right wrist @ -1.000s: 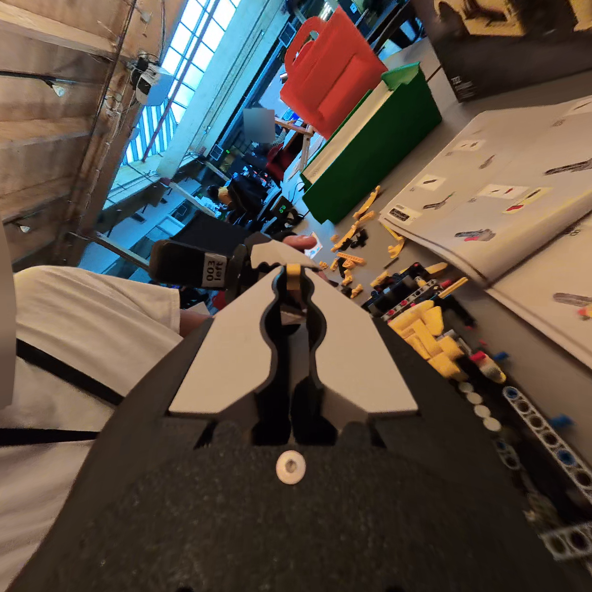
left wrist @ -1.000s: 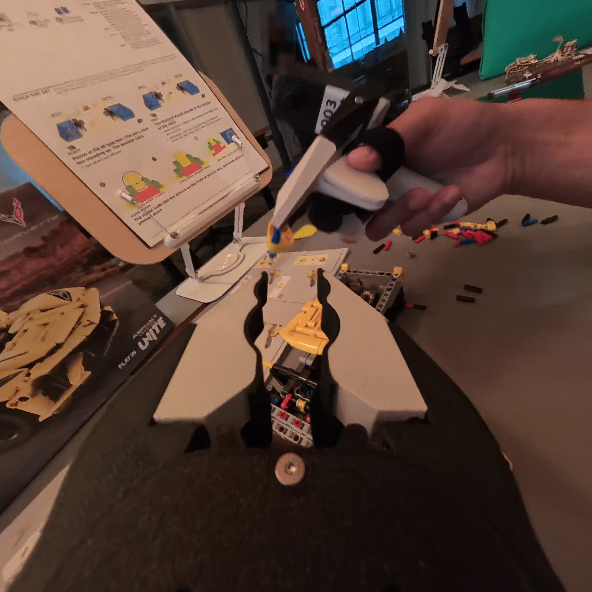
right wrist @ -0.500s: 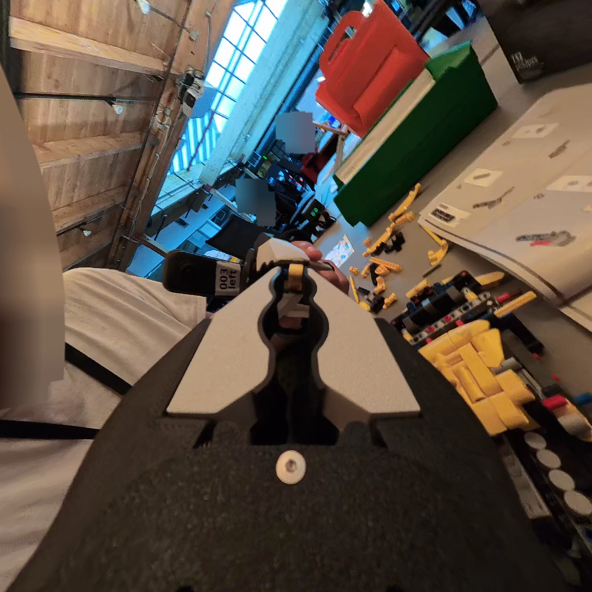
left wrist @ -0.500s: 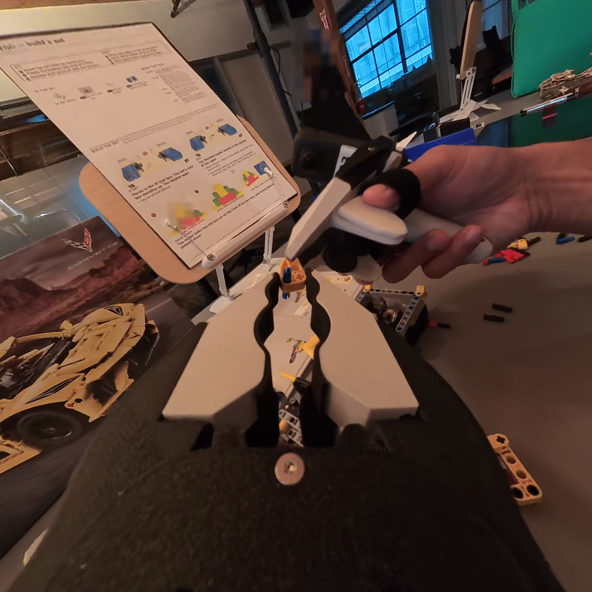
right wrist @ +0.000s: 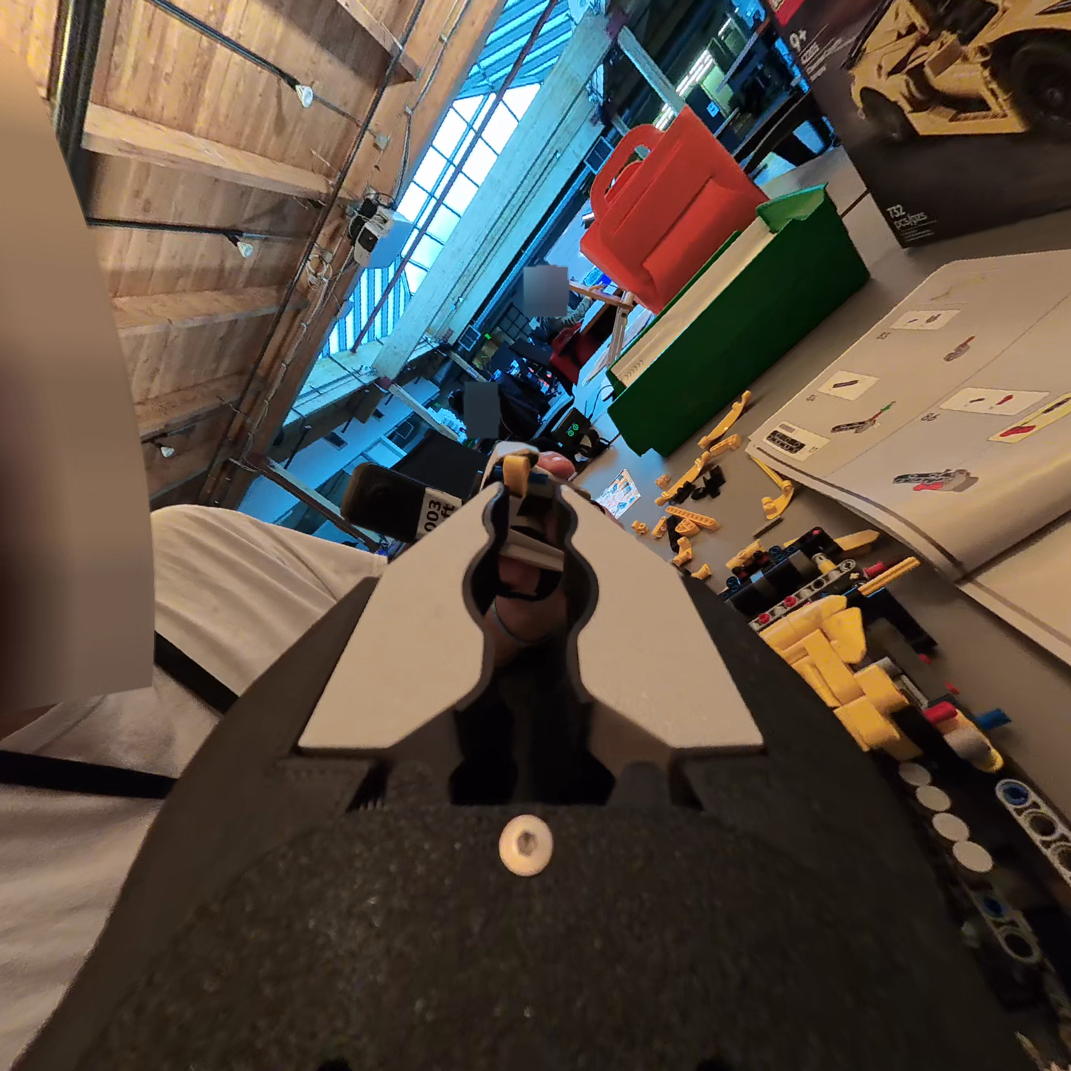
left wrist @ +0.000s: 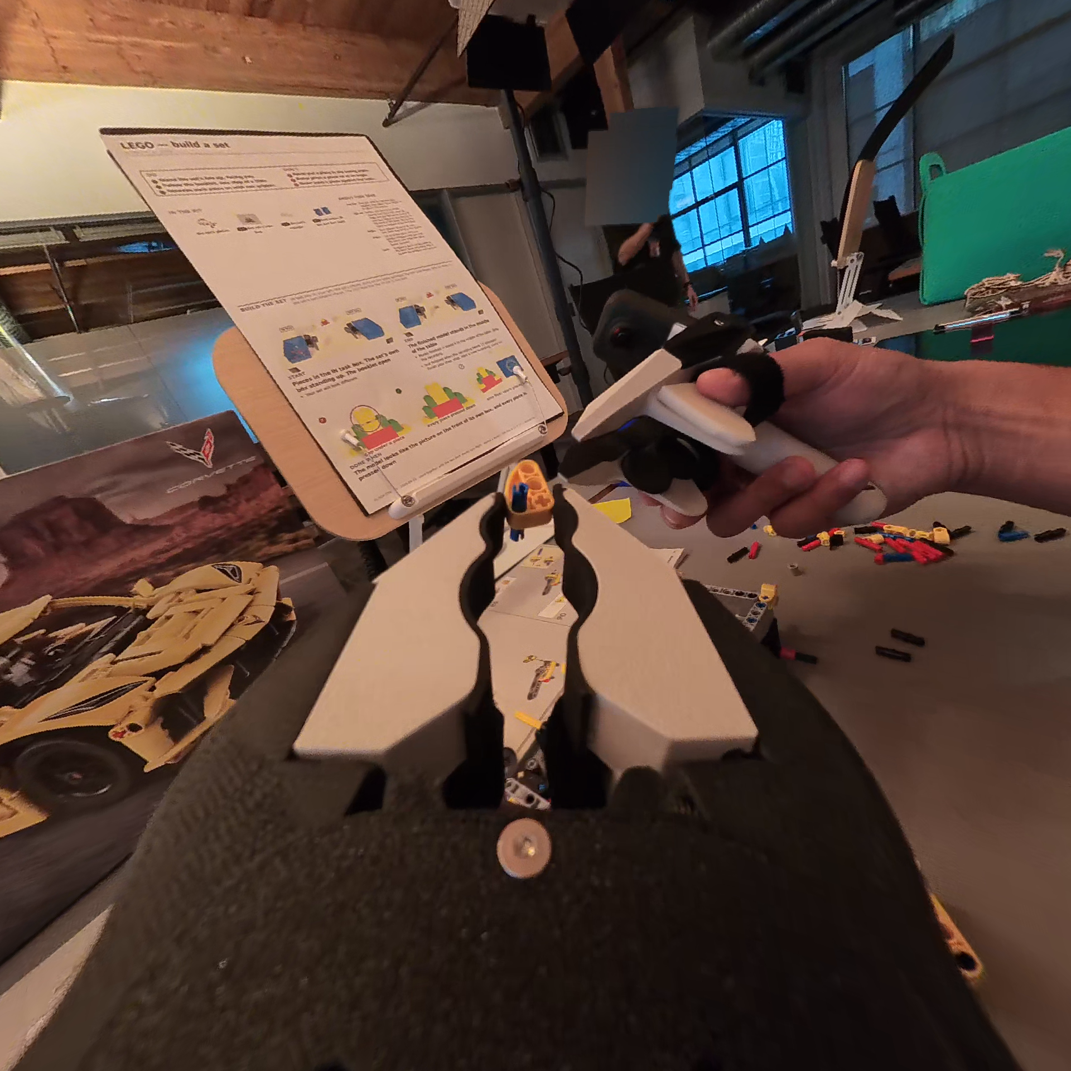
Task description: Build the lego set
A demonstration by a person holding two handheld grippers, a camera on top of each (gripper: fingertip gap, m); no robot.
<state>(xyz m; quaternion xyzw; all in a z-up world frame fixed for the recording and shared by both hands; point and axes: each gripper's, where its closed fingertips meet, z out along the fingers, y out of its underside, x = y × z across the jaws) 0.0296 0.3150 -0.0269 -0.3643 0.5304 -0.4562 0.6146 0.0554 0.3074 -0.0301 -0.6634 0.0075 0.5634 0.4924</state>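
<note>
We are in a workshop-like loft: bare timber ceiling beams (right wrist: 232,145), tall gridded industrial windows (left wrist: 733,191), grey worktables (left wrist: 927,724) strewn with loose parts, an instruction sheet on a stand (left wrist: 324,301), and other people working at benches behind.

Printed writing is borne by the instruction sheet (left wrist: 348,301) on its stand, the set's box (left wrist: 133,585), the open booklet (right wrist: 950,417) and a white tag (right wrist: 436,513); none is transcribed.
</note>
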